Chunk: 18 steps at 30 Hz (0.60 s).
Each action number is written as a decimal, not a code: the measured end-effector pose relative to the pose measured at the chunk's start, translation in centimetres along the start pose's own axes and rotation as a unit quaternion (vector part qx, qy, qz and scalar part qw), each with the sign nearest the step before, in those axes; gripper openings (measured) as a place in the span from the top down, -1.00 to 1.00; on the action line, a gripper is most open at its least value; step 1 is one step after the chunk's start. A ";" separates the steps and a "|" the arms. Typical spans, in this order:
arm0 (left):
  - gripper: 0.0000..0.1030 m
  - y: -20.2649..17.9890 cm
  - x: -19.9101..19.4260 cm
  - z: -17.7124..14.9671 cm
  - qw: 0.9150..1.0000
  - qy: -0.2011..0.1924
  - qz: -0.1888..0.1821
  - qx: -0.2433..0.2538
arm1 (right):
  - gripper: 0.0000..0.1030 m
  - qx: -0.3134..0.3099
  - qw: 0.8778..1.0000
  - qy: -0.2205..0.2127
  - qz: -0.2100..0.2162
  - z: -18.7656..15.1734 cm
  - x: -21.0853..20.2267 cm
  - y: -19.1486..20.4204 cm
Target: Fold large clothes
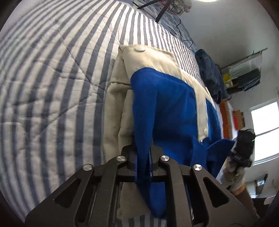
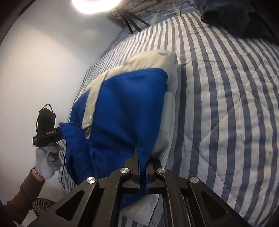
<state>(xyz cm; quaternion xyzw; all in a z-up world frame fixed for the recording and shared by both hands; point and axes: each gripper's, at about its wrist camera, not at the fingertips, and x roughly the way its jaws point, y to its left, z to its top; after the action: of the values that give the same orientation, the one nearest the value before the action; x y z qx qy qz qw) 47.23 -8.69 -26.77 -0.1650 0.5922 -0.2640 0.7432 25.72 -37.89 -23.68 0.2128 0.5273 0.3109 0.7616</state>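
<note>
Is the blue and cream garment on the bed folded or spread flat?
Partly folded. The garment lies doubled on the striped quilt, its blue lining over the cream side, and both grippers, left and right, pinch its near blue edge.

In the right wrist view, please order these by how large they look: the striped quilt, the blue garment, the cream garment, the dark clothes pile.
1. striped quilt
2. blue garment
3. cream garment and dark clothes pile: similar, both partly hidden, so unranked.

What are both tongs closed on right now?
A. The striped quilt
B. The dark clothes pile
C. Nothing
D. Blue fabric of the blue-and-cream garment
D: the left tongs and right tongs each pinch a fold of the blue-and-cream garment lying on the striped quilt.
</note>
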 end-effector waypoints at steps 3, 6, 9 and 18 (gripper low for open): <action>0.52 -1.3 -3.0 0.0 0.998 -0.024 0.039 0.037 | 0.45 -0.035 0.998 -0.035 -0.050 0.1 -2.8 1.5; 0.52 -3.3 -6.3 0.1 0.993 -0.075 0.053 0.074 | 0.45 -0.091 0.990 -0.082 -0.077 0.0 -5.5 4.1; 0.52 -5.7 -7.2 1.4 0.988 -0.112 0.057 0.095 | 0.45 -0.156 0.977 -0.124 -0.079 0.9 -5.4 7.1; 0.52 -5.1 0.6 5.1 0.983 -0.085 0.113 0.114 | 0.44 -0.171 0.976 -0.097 -0.097 7.0 2.8 7.2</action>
<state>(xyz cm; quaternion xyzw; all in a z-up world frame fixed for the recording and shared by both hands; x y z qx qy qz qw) 51.22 -13.51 -23.14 -0.0332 0.5080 -0.2293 0.8296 31.19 -30.72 -18.41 0.0568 0.4085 0.2993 0.8604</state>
